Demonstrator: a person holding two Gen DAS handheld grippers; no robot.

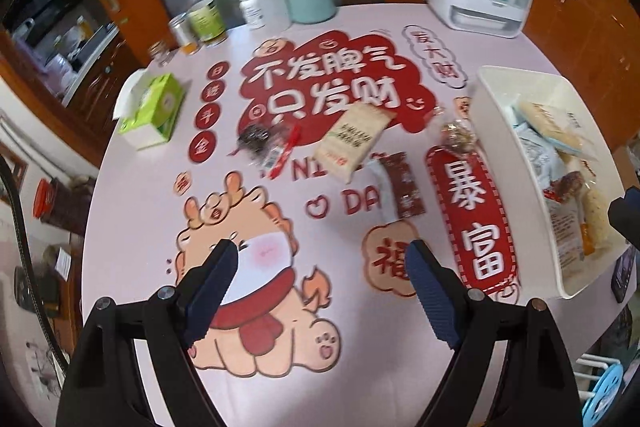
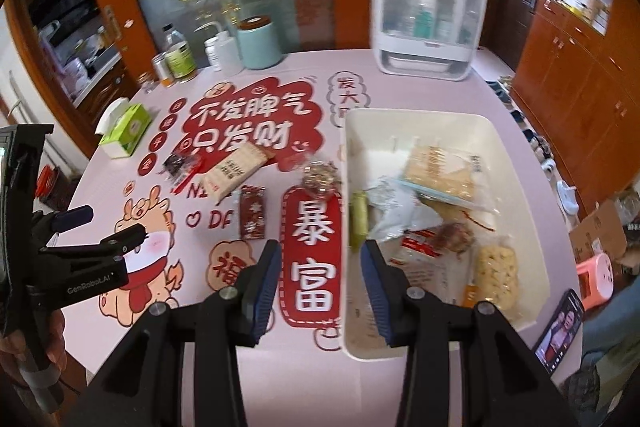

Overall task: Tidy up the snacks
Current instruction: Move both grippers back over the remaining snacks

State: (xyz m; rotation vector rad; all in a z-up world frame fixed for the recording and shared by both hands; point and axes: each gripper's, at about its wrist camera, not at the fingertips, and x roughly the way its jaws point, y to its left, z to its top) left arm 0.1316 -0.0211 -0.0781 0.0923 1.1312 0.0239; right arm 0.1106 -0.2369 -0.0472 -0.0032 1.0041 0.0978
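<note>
The left gripper [image 1: 320, 259] hovers over the pink round bench [image 1: 132, 187] with its blue-padded fingers spread wide apart and nothing between them, above the printed cartoon dragon. The right gripper [image 2: 320, 259] also has its fingers apart and empty, poised over the near left wall of the white rectangular plastic bin [image 2: 516, 163].

Four snacks lie loose on the bench, left of the bin. A beige rectangular cracker packet [image 1: 354, 141] rests tilted on the red printed lettering. Just left of it lies a clear wrapper with dark contents and a red strip [image 1: 264, 145]. A dark red-brown snack bar packet [image 1: 404, 185] lies near the cracker packet's lower end; whether they touch cannot be told. A small clear bag of mixed nuts [image 1: 458, 139] sits just beside the bin's left wall.

Inside the bin several packets are piled: a pale cracker pack [image 2: 438, 167], a silvery pouch [image 2: 390, 211], a green stick [image 2: 358, 223] and a yellowish puffed snack bag [image 2: 498, 273].
</note>
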